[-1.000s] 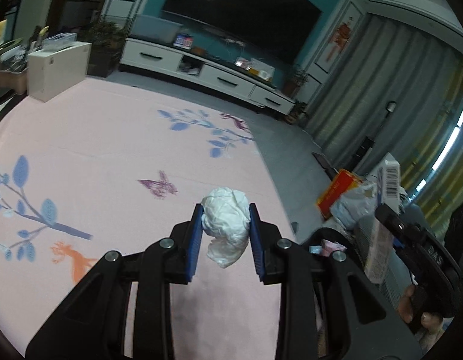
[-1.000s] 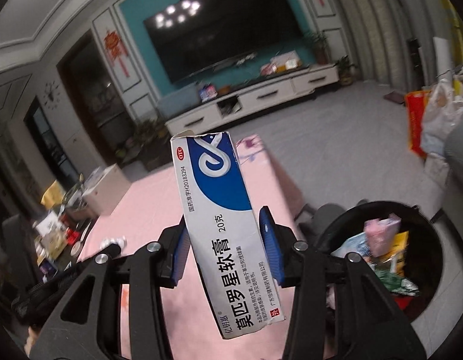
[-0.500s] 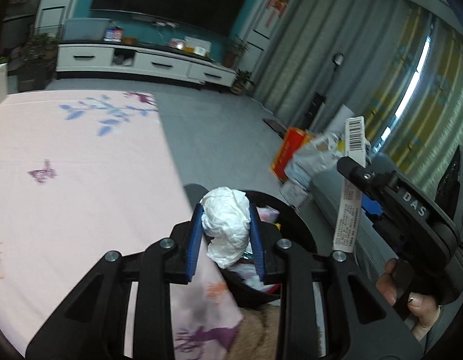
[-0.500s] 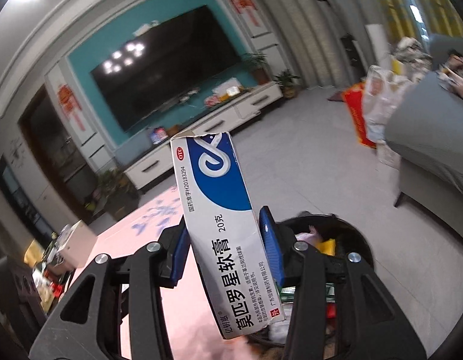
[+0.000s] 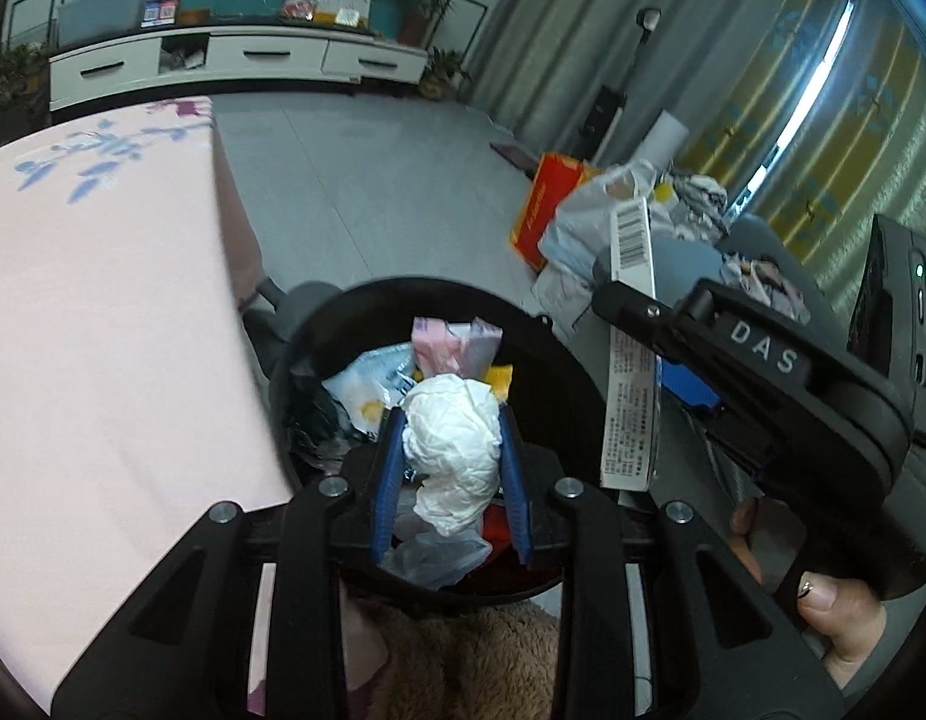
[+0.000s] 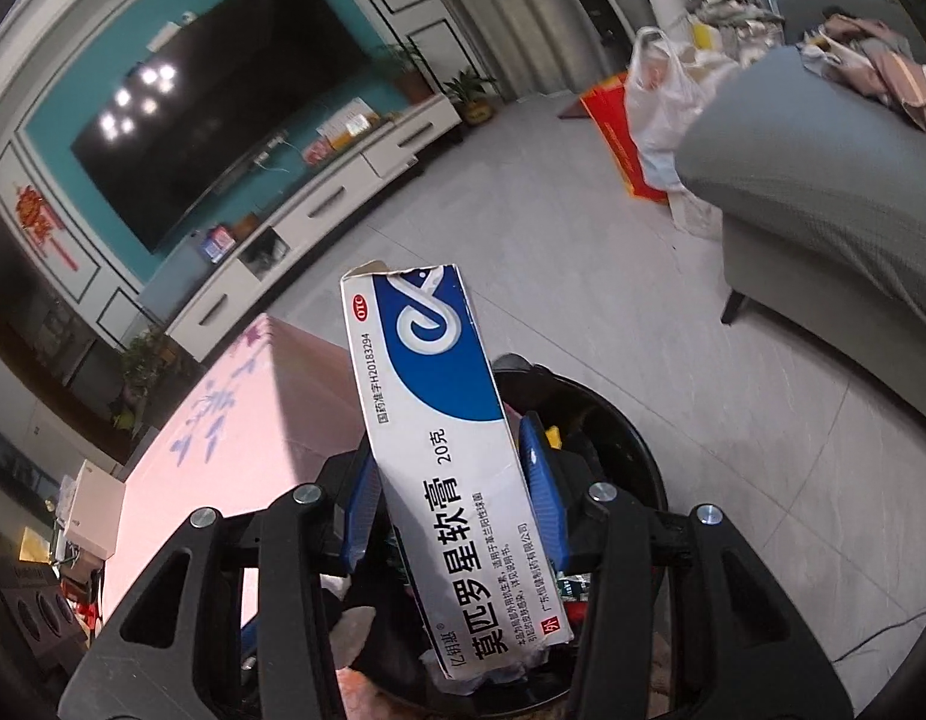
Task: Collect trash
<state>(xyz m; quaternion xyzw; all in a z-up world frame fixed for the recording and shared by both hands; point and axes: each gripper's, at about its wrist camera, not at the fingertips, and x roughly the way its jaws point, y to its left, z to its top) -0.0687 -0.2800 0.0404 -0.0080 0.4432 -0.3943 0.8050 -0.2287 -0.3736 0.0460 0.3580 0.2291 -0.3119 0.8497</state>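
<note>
Both hands have swung from the pink surface (image 5: 102,330) to the black bin (image 5: 318,324); left fingers (image 5: 453,456) clamp crumpled tissue (image 5: 453,444), right fingers (image 6: 456,492) clamp the ointment box (image 6: 444,450).

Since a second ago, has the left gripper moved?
Yes. The left gripper, shut on the tissue wad, swung off the pink rug to over the black trash bin.
</note>
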